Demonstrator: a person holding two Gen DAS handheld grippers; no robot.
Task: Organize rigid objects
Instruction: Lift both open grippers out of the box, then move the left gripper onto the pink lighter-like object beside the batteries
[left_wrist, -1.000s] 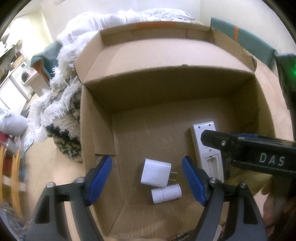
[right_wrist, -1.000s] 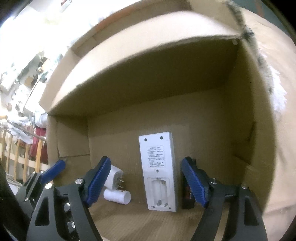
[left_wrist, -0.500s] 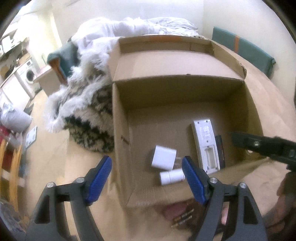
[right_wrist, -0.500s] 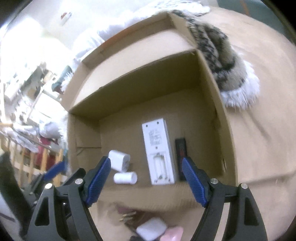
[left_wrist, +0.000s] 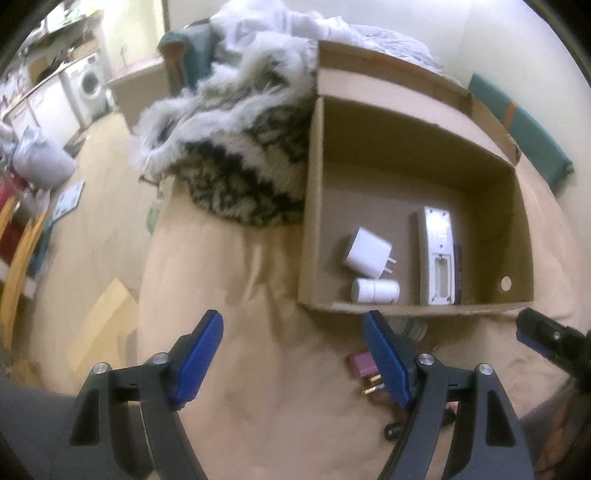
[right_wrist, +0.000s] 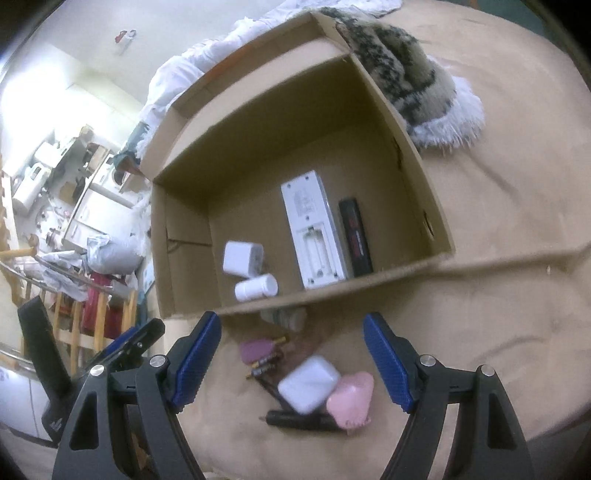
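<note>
Four items sit in your box (right_wrist: 436, 229); both grippers (right_wrist: 291, 365) gape empty, with white case (right_wrist: 308, 384), pink plugs (right_wrist: 351, 398) and others left outside.

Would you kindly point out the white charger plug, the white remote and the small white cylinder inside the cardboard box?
white charger plug (left_wrist: 366, 252), left wrist view, on its square body.
white remote (right_wrist: 314, 229), right wrist view, on its back above the battery bay.
small white cylinder (right_wrist: 256, 288), right wrist view, on its side wall.
</note>
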